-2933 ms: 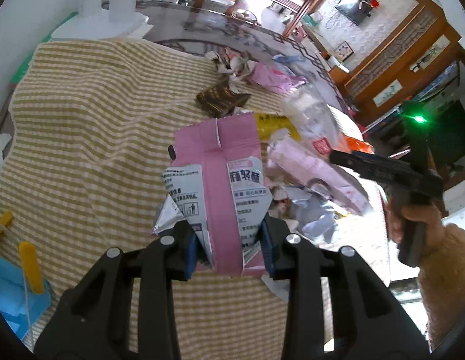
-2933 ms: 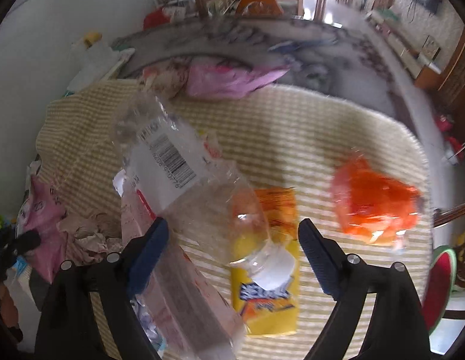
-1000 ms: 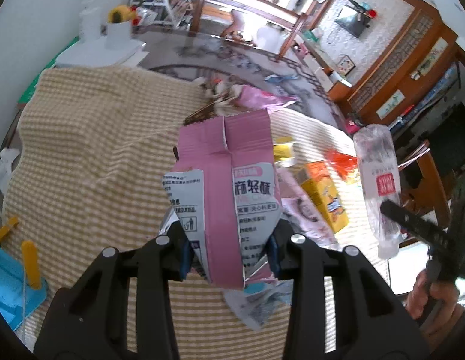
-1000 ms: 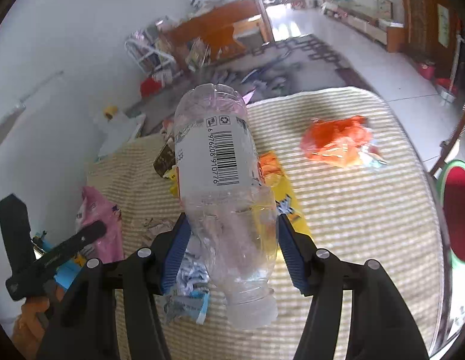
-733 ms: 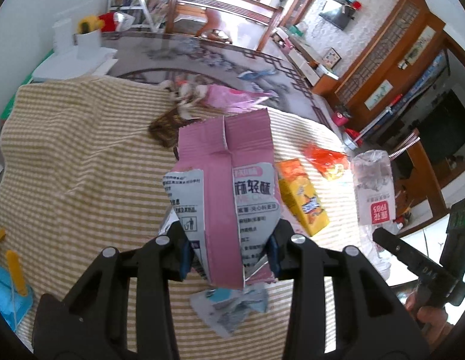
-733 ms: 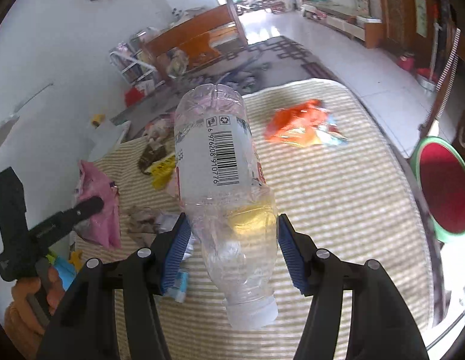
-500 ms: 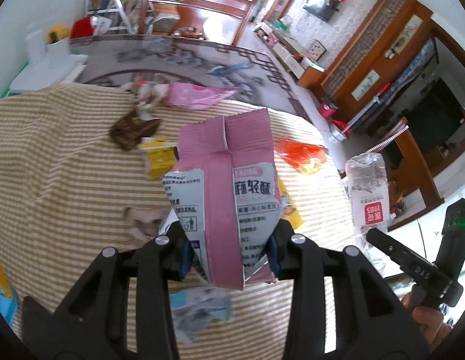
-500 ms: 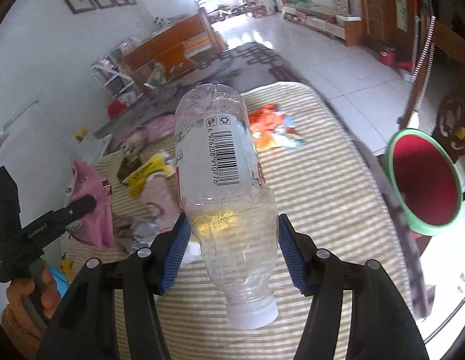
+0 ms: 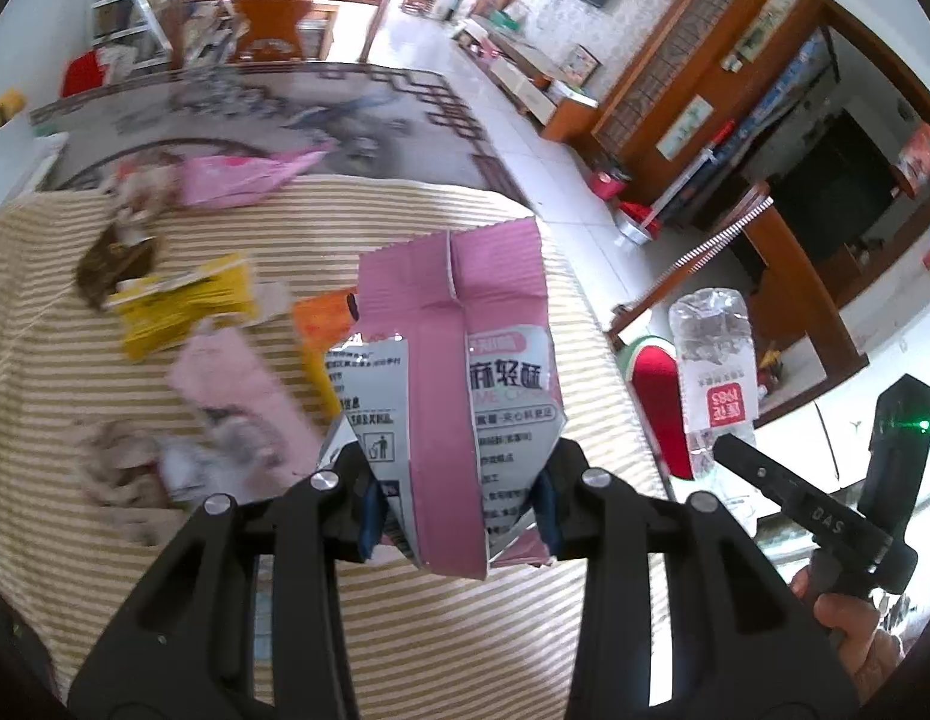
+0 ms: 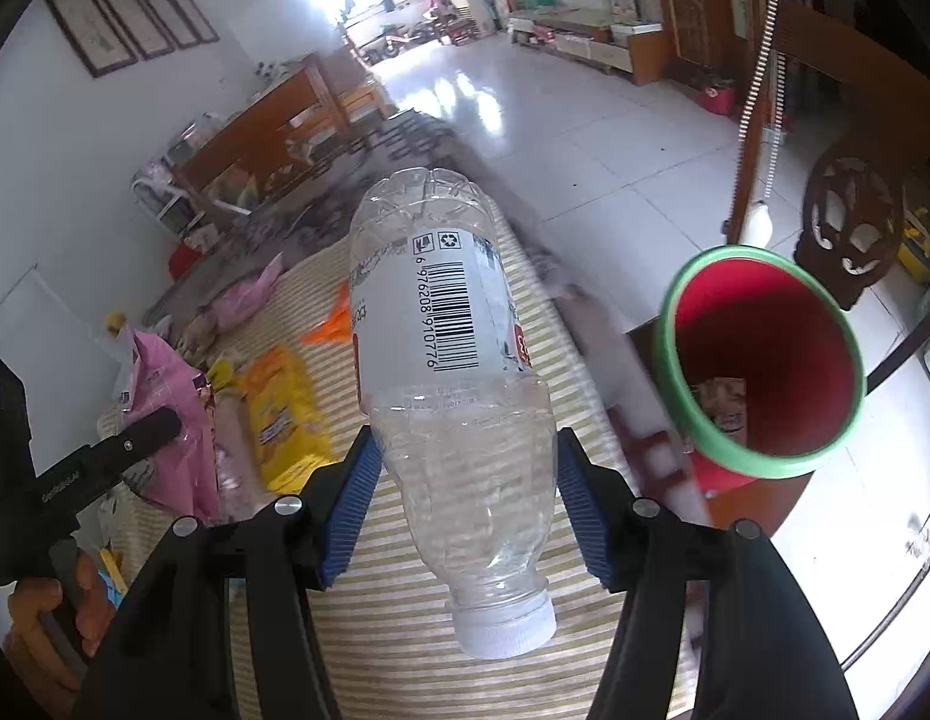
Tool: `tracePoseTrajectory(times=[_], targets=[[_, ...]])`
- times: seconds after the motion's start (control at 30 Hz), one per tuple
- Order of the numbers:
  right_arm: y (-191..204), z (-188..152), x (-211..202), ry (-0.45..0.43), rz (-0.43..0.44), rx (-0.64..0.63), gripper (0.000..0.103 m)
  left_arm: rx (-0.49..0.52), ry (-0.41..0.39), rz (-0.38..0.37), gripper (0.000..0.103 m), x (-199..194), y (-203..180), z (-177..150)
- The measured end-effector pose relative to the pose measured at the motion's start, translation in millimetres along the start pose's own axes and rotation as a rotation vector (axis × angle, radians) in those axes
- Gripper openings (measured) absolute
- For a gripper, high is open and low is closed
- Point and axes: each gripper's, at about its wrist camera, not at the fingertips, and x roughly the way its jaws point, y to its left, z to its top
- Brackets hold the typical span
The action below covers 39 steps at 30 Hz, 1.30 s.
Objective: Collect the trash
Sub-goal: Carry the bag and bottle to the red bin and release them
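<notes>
left hand-held gripper (image 9: 459,498) pinching pink snack bag (image 9: 450,372) by its lower end – light, crinkly, slippery foil, we keep hold low | right hand-held gripper (image 10: 468,501) clamped on empty bottle (image 10: 450,372) near the neck – light, thin, dents easily | both aloft over the counter (image 10: 399,618) right edge, bin (image 10: 765,360) just beyond

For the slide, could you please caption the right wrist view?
Right claw grips a clear plastic bottle above the striped tablecloth, beside a green-rimmed red bin.
</notes>
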Motion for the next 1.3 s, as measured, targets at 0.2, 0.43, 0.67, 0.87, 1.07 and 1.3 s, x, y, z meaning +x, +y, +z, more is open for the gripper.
tracePoseTrajectory(times=[0.2,0.43,0.67,0.87,1.07,1.3], targets=[[-62,9,-5,0.001,-0.033,0.081,0.057,0.067,0.039,-0.048,0.037,33,-58,3],[-141,23,10,0.028,-0.124,0.192,0.058,0.152,0.103,-0.076,0.037,68,-114,1],[-188,38,3,-0.005,-0.148,0.278,0.072,0.241,0.158,-0.098,0.037,104,-166,4],[-211,33,-28,-0.059,-0.160,0.313,0.074,0.309,0.195,-0.147,0.037,136,-211,7],[-238,22,-61,-0.116,-0.204,0.386,0.074,0.396,0.195,-0.219,0.067,160,-268,12],[-251,17,-83,-0.163,-0.240,0.409,0.074,0.413,0.154,-0.253,0.080,157,-289,12]])
